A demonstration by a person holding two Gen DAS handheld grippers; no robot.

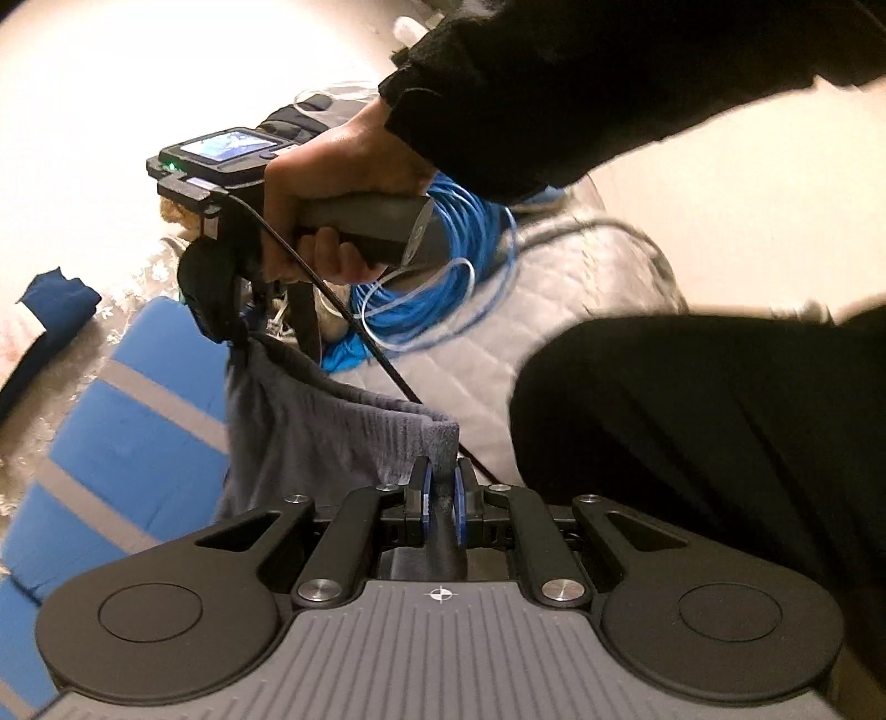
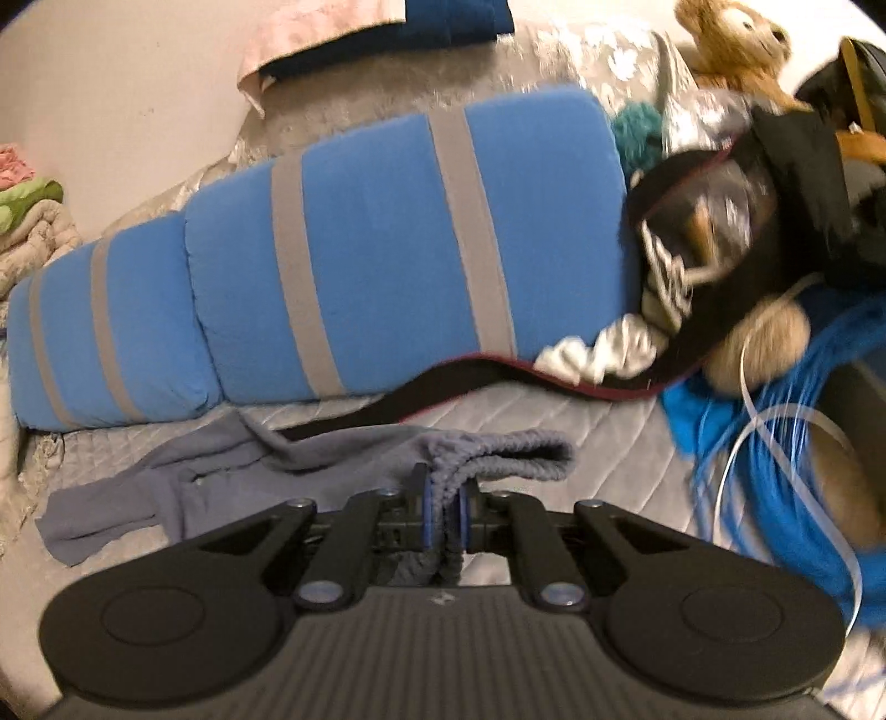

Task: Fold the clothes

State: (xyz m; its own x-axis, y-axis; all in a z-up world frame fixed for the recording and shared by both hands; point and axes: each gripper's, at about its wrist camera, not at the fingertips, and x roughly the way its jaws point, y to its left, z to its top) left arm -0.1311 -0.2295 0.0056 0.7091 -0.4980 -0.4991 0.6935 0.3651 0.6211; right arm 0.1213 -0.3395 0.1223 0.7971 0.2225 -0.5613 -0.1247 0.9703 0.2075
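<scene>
Garment: a grey knit piece [image 2: 166, 487], part lying on the quilted bed [image 2: 609, 432], its ribbed hem [image 2: 515, 451] lifted.
Left tongs [image 1: 441, 487]: narrow, pinched on the hem edge [image 1: 443, 437]; the cloth [image 1: 310, 432] stretches from them toward 10 o'clock, up to the other tool.
Right tongs [image 2: 443, 501]: narrow, clamped on the bunched ribbed hem, which runs between the pads and loops out toward 2 o'clock; the rest of the garment trails off toward 9 o'clock onto the bed.
Right hand [image 1: 332, 188]: seen from the left wrist view at 11 o'clock, wrapped round the grey handle [image 1: 382, 227] of its tool, black sleeve [image 1: 554, 94] above.
Pillow: blue with grey stripes [image 2: 360, 260], lying across the bed at 12 o'clock of the right tongs, just beyond the garment.
Cable: a blue coil [image 2: 786, 443] at 3 o'clock of the right tongs, beside a black strap [image 2: 498, 382].
Toy: a tan plush [image 2: 736, 39] at 1 o'clock, far corner.
Containers: none can be made out.
</scene>
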